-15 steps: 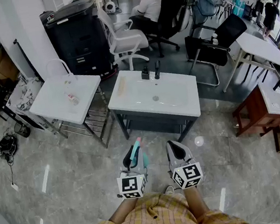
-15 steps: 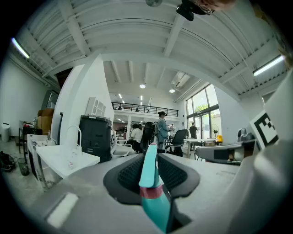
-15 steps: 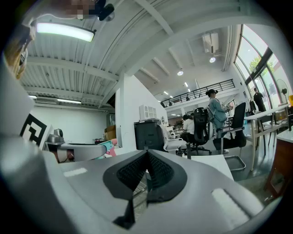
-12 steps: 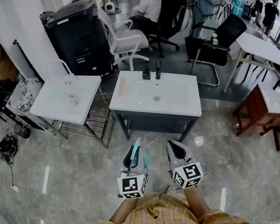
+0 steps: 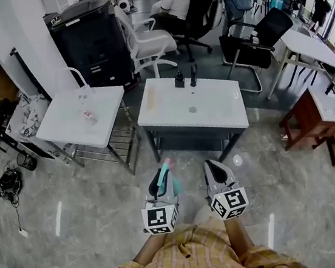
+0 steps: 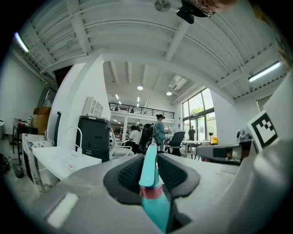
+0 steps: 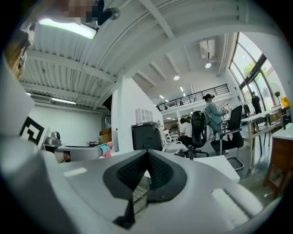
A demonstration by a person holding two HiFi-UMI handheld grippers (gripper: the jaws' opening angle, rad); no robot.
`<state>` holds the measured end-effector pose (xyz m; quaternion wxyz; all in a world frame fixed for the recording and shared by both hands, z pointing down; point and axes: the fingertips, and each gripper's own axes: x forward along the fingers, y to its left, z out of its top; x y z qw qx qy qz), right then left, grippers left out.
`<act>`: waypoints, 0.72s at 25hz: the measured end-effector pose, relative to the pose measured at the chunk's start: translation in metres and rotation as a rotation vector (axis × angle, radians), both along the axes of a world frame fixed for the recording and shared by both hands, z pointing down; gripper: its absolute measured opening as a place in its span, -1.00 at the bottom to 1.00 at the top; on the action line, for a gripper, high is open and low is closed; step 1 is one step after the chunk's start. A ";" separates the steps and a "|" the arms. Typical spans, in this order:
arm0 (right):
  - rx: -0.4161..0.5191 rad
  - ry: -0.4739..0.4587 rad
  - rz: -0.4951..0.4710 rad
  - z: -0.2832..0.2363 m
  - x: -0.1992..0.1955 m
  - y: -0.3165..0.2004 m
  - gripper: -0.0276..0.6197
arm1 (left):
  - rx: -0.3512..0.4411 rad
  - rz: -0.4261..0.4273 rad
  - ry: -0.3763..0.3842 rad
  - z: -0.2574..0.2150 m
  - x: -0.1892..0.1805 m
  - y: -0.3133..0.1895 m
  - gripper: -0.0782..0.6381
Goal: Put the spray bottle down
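A teal spray bottle (image 5: pixel 164 172) with a pink band is clamped between the pads of my left gripper (image 5: pixel 163 178), its nozzle sticking out forward. In the left gripper view the bottle (image 6: pixel 151 183) fills the gap between the black pads (image 6: pixel 130 173). My right gripper (image 5: pixel 216 171) is held level beside it, shut with nothing in it; in its own view the right gripper (image 7: pixel 147 170) has its pads meeting at the tips. Both grippers hang over the floor, a short way in front of the white sink table (image 5: pixel 227 119).
Two dark bottles (image 5: pixel 179 79) stand at the far edge of the sink table. Left of it is a second white table (image 5: pixel 62 123) on a metal rack. A black cabinet (image 5: pixel 91 42), office chairs (image 5: pixel 143 41) and a wooden stand (image 5: pixel 307 124) surround the spot. People sit at the back.
The view has shifted a little toward the sink table. Both grippers keep the same pose, and the left one still holds the bottle.
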<state>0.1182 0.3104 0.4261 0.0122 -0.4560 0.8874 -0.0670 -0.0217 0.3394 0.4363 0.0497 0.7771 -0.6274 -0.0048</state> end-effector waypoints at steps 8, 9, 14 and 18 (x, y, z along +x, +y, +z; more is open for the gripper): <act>0.011 0.010 0.042 -0.004 -0.023 -0.009 -0.91 | 0.005 0.035 0.004 0.000 -0.026 -0.011 -0.50; 0.013 0.013 0.043 -0.003 -0.027 -0.013 -0.91 | 0.002 0.037 0.003 0.001 -0.029 -0.016 -0.50; -0.005 0.019 0.033 0.009 -0.041 -0.045 -0.91 | -0.013 0.041 0.012 0.012 -0.042 -0.049 -0.50; -0.025 0.015 0.036 0.020 -0.050 -0.075 -0.91 | -0.028 0.055 0.004 0.019 -0.051 -0.080 -0.50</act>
